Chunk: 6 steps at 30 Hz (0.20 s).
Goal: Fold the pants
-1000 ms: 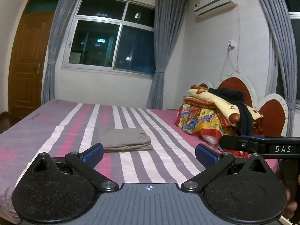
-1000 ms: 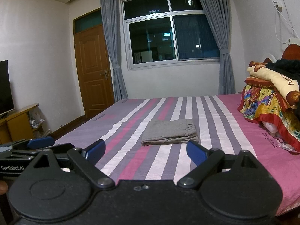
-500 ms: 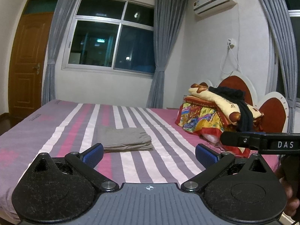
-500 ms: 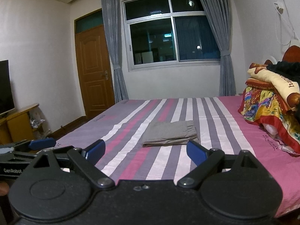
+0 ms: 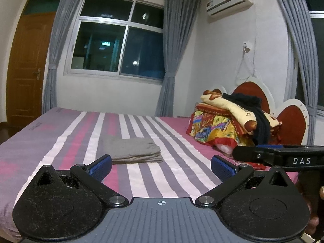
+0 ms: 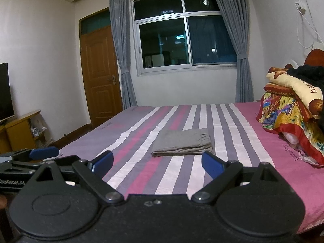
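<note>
Grey pants point(image 5: 131, 150) lie folded into a flat rectangle in the middle of the striped bed point(image 5: 60, 137); they also show in the right wrist view point(image 6: 182, 145). My left gripper point(image 5: 161, 167) is open and empty, held back from the pants near the bed's front edge. My right gripper point(image 6: 157, 163) is open and empty, also short of the pants. The right gripper shows from the side in the left wrist view point(image 5: 279, 157). The left gripper shows at the left edge of the right wrist view point(image 6: 30, 158).
A pile of colourful bedding with a black garment point(image 5: 228, 121) sits at the bed's right end by the red headboard point(image 5: 291, 121). A wooden door point(image 6: 99, 75), a TV stand point(image 6: 18, 129) and a curtained window point(image 6: 186, 40) line the walls.
Both grippers have shifted only slightly; the right gripper sits a touch lower in the left wrist view. The pants have not moved.
</note>
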Tool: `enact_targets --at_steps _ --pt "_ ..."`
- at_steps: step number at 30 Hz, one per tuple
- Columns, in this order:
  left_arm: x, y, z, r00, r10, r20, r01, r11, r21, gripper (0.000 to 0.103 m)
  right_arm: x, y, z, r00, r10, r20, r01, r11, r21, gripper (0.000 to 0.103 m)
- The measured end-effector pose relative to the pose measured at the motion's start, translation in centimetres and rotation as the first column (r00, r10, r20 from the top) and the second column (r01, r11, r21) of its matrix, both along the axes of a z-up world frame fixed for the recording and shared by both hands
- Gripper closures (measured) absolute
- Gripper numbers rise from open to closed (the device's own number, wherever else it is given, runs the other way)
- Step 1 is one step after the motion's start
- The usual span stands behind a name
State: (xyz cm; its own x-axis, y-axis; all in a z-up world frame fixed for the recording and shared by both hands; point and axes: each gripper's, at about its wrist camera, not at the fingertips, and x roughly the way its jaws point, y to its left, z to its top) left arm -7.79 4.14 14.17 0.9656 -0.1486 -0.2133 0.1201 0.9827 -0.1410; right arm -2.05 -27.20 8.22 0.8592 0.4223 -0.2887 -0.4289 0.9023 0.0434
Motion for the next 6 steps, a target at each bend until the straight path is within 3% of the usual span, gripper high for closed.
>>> enact_targets --at_steps 6 --pt "-0.39 0.36 0.18 0.999 0.005 0.035 -0.005 1.000 -0.004 0.000 -0.15 0.21 -0.03 1.000 -0.004 0.000 0.004 1.000 -0.002 0.008"
